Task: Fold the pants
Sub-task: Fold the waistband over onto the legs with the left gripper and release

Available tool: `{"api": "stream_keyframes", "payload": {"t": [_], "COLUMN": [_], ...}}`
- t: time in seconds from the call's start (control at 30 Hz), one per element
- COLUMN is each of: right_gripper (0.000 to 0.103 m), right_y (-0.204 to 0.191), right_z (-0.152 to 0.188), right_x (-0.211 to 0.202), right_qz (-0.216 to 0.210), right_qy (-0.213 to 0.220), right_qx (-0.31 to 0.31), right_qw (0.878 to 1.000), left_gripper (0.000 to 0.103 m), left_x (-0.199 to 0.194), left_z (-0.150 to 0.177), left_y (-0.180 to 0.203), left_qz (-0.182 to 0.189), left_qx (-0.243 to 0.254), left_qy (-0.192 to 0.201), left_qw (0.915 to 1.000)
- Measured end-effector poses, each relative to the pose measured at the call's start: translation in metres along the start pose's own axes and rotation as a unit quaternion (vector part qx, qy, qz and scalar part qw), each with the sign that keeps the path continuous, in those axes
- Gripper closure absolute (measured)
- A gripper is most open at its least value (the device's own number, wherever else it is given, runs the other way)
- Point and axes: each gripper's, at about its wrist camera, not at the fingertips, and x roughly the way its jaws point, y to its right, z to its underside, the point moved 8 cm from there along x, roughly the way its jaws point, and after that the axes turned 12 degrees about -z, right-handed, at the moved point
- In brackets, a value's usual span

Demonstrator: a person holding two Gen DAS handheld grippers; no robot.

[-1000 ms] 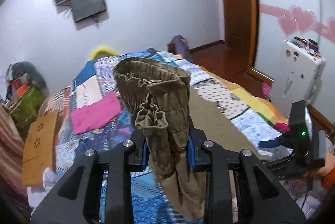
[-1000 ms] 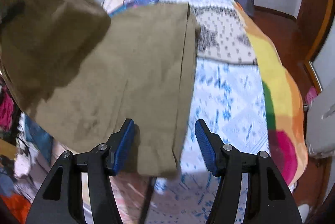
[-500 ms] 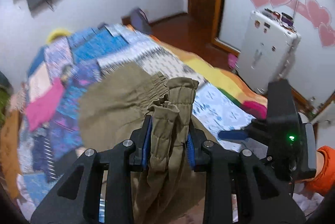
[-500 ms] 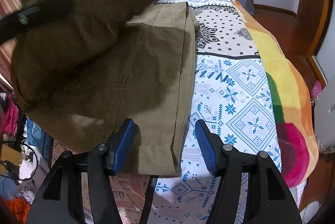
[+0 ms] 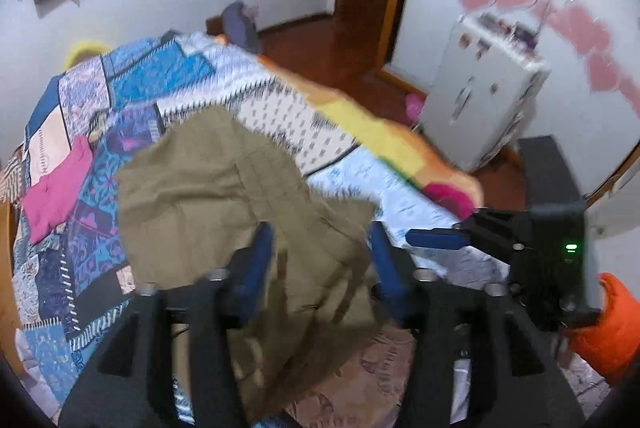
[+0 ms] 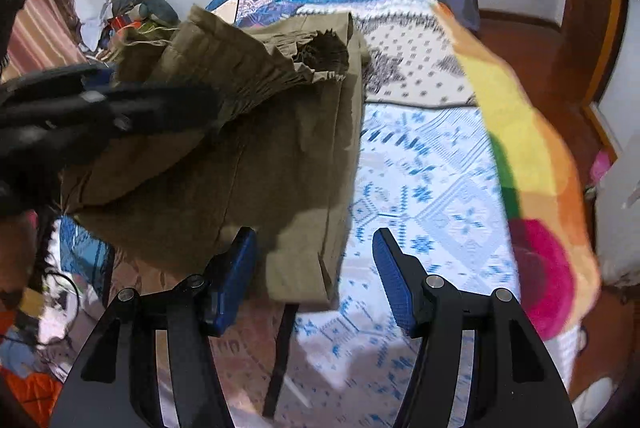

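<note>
The left tongs (image 5: 320, 252) have let go, now spread; pants (image 6: 256, 132) lie ahead-left of the spread right tongs (image 6: 316, 264), long axis running near-to-far.

Left gripper (image 5: 322, 256), right gripper (image 6: 314, 268): black frames, blue pads, silver screws.
</note>
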Motion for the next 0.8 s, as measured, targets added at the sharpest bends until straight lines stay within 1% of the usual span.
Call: {"api": "stream_keyframes", "payload": {"t": [0.03,0.1,0.2,0.27,0.4,0.47,0.5,0.57,0.63,0.67,0.73,0.8], "right_gripper": [0.046,0.045,0.045,0.045,0.044,0.044,0.044,0.044,0.044,0.044,0.044,0.044], "right_y": [-0.002,-0.003,-0.005,-0.007,-0.015,-0.020,-0.022,-0.025,-0.025,-0.022,-0.016,-0.010], "right_z": [-0.002,-0.006,-0.016,-0.022,-0.039,-0.046,-0.049,-0.053,-0.052,-0.048,-0.035,-0.023], "right_x": [-0.007,-0.017,-0.032,-0.041,-0.046,-0.041,-0.038,-0.028,-0.015,-0.006,0.011,0.021], "right_qz": [0.007,0.014,0.017,0.012,-0.002,0.002,0.001,-0.007,-0.014,-0.014,-0.016,-0.024], "right_qy": [0.006,0.018,0.040,0.056,0.083,0.090,0.092,0.093,0.087,0.078,0.054,0.043], "right_qx": [-0.011,-0.020,-0.018,-0.015,-0.018,-0.022,-0.022,-0.019,-0.019,-0.015,0.009,0.026], "right_qw": [1.000,1.000,0.999,0.998,0.996,0.996,0.996,0.995,0.996,0.997,0.998,0.998], "left_gripper": [0.036,0.034,0.034,0.034,0.034,0.034,0.034,0.034,0.034,0.034,0.034,0.034], "left_x": [-0.014,-0.025,-0.025,-0.014,0.011,0.020,0.024,0.025,0.023,0.021,0.013,0.004], "left_z": [-0.003,-0.005,0.002,0.014,0.050,0.065,0.073,0.084,0.086,0.085,0.076,0.063], "left_y": [-0.007,-0.018,-0.044,-0.062,-0.088,-0.094,-0.096,-0.099,-0.102,-0.106,-0.120,-0.133], "left_qz": [0.001,-0.002,-0.024,-0.049,-0.067,-0.087,-0.091,-0.080,-0.075,-0.079,-0.108,-0.115], "left_qx": [-0.008,-0.016,-0.026,-0.027,-0.041,-0.040,-0.043,-0.054,-0.061,-0.064,-0.070,-0.084], "left_qy": [0.019,0.034,0.027,0.006,-0.044,-0.061,-0.067,-0.073,-0.069,-0.066,-0.046,-0.023], "left_qw": [0.9998,0.9993,0.9990,0.9984,0.9960,0.9935,0.9927,0.9927,0.9929,0.9927,0.9906,0.9895]}}
